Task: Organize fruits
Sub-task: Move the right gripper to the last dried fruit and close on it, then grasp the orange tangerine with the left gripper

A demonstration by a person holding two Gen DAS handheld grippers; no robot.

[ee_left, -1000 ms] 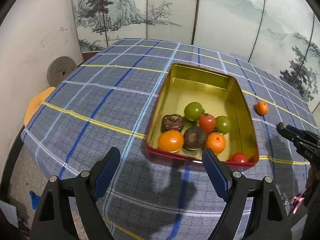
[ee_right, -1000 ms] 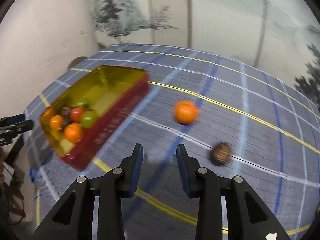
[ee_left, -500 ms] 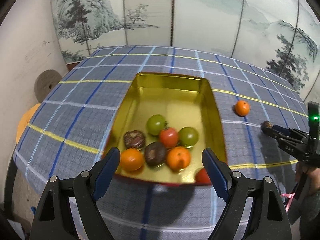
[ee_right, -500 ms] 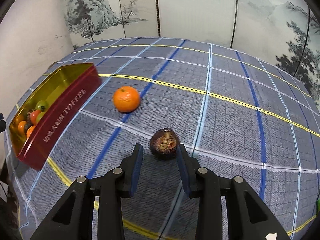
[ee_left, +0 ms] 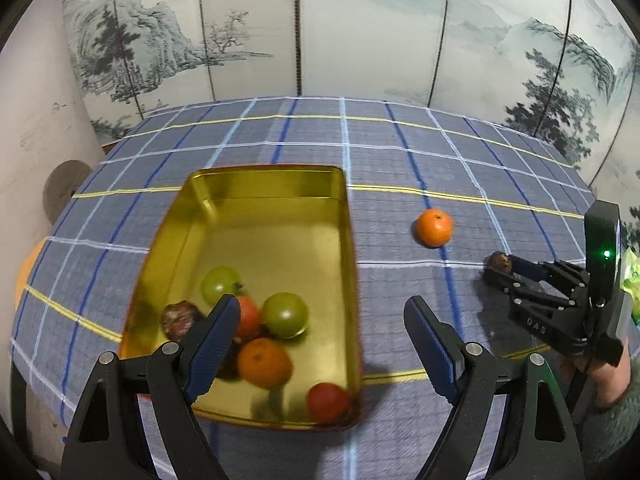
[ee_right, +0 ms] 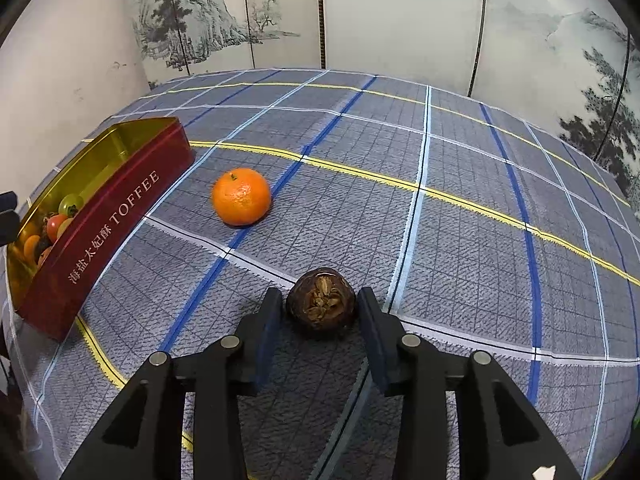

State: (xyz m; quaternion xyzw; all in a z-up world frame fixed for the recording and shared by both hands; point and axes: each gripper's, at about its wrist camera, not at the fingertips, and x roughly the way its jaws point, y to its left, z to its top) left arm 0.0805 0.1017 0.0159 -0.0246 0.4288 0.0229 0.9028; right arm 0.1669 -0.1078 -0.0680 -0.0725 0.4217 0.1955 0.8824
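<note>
- Since a second ago, the right tongs [ee_right: 320, 320] have come down around the dark brown, round, rough-skinned fruit [ee_right: 321, 303] on the checked blue desk [ee_right: 460, 240]; they stand narrow, pads just beside it, not yet gripping.
- The left tongs [ee_left: 320, 344], wide and empty, have slid over the gold-lined red toffee tin [ee_left: 348, 264].
- The fruit's split end faces the camera; it has no clear long axis.
- The orange mandarin [ee_right: 241, 196] lies loose nearby.

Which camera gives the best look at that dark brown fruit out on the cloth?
The right wrist view: the brown fruit sits close and sharp between the right gripper fingers. The left wrist view shows it small and far, partly hidden by those fingers.
</note>
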